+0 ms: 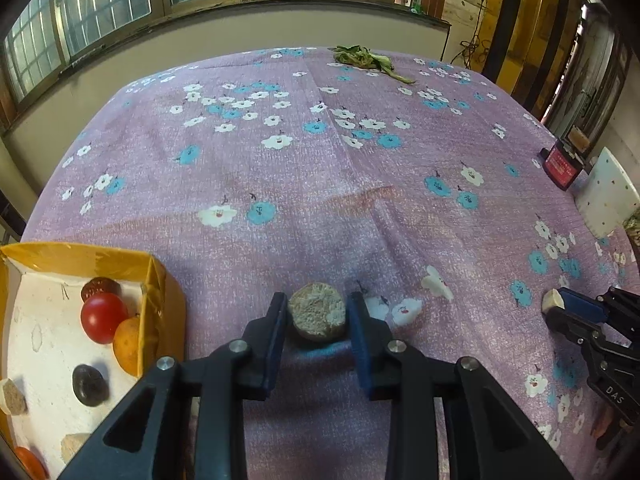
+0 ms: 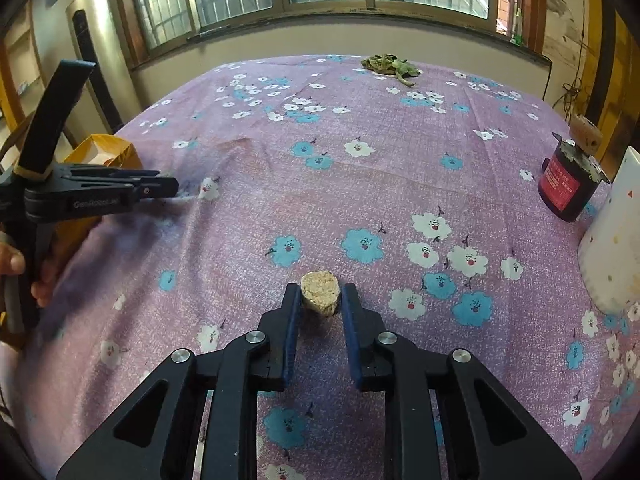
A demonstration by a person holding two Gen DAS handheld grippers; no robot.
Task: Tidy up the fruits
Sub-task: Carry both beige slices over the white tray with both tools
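A purple flowered cloth (image 1: pixel 320 168) is covering the worktop. At its far edge a wilted bunch of greens (image 1: pixel 366 58) is lying well apart from everything else. On the right side a dark red can (image 2: pixel 564 186) is standing just beside a white spotted cup (image 2: pixel 612 240). At the left, a yellow-walled box (image 1: pixel 158 280) with a white floor is holding a red tomato (image 1: pixel 103 317), an orange (image 1: pixel 128 346) touching it, a dark round fruit (image 1: pixel 90 385), a brown-red one (image 1: pixel 100 287) behind the tomato, and pale pieces near the lower edge. Nothing is lying between either gripper and the box wall except bare cloth.

The left gripper (image 1: pixel 318 314) is reaching low and level over the cloth, its jaws clenched around a round tan slice (image 1: pixel 317 312) that is sitting just right of the box. The right gripper (image 2: pixel 320 300) is likewise held low, pointing forward, its jaws pressing a smaller pale chunk (image 2: pixel 320 293) from both sides near the middle of the cloth. A bare hand (image 2: pixel 24 264) is gripping the left tool's handle at the left edge of the right wrist view.
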